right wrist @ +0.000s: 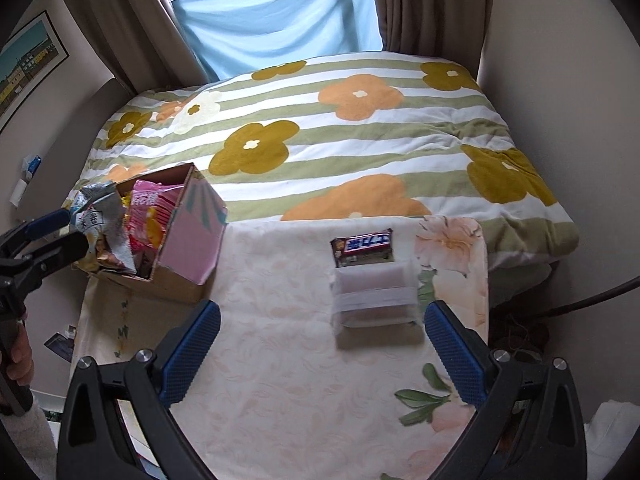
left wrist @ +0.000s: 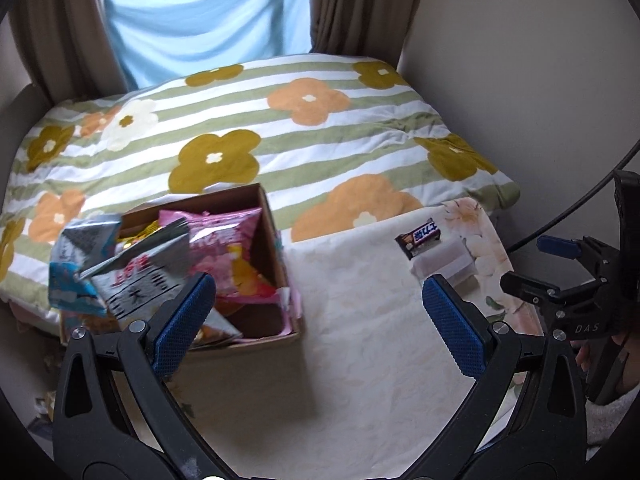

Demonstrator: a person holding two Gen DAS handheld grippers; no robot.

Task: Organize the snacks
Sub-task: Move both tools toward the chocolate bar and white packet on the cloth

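Snack-filled box (right wrist: 188,240); chocolate bar (right wrist: 362,245) flat

At lower left of the left wrist view, the silver snack bag (left wrist: 132,268) is motion-blurred, its print unreadable. It covers much of the cardboard box (left wrist: 272,240). The counter (left wrist: 340,360) runs off the bottom edge behind the tool arms.

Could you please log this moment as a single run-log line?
left gripper: open, empty, by snack box | right gripper: open, empty, before clear container | chocolate bar: on table, behind container
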